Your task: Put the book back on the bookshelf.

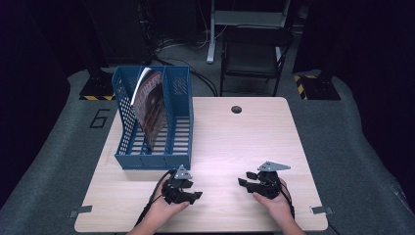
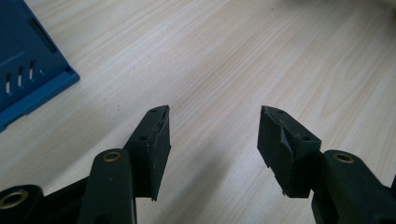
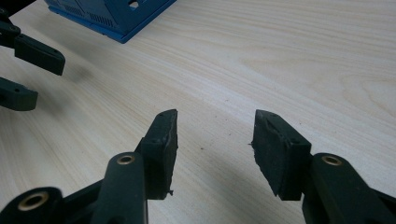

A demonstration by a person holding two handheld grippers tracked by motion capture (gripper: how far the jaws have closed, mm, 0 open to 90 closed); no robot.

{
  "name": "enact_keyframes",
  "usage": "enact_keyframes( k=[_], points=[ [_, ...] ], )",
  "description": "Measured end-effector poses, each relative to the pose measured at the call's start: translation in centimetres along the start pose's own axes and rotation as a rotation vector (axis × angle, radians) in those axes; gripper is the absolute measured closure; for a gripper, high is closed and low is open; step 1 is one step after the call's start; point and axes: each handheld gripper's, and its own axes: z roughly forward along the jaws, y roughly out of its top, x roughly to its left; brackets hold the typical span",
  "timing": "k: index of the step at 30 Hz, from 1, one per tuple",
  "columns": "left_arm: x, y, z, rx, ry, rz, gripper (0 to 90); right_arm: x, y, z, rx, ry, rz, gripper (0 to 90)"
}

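Both fingers (image 2: 154, 140) (image 3: 161, 144) apart, holding nothing.

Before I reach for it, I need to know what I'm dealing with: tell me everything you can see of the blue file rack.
The blue file rack looks like plastic, with perforated side walls, a slotted floor and a low front lip. Dividers split it into compartments. It stands upright on the table's far left part, open side up. A magazine with a dark reddish cover leans tilted in the middle compartment. No gripper touches it; the left gripper sits just in front of it.
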Motion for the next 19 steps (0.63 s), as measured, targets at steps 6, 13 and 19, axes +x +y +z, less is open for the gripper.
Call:
enact_keyframes(
  k=[6,13,19],
  points=[
    [0.4,-0.9,0.4,-0.003,0.005,0.029,43.8,0.0,-0.1,0.1,0.013,0.001,0.003,49.9],
    [0.6,-1.7,0.7,-0.030,-0.011,0.031,43.8,-0.1,-0.1,0.2,0.010,-0.004,-0.002,49.9],
    [0.5,-1.7,1.1,-0.029,-0.005,0.052,42.4,0.0,-0.1,0.2,0.014,-0.012,-0.013,49.7]
  ],
)
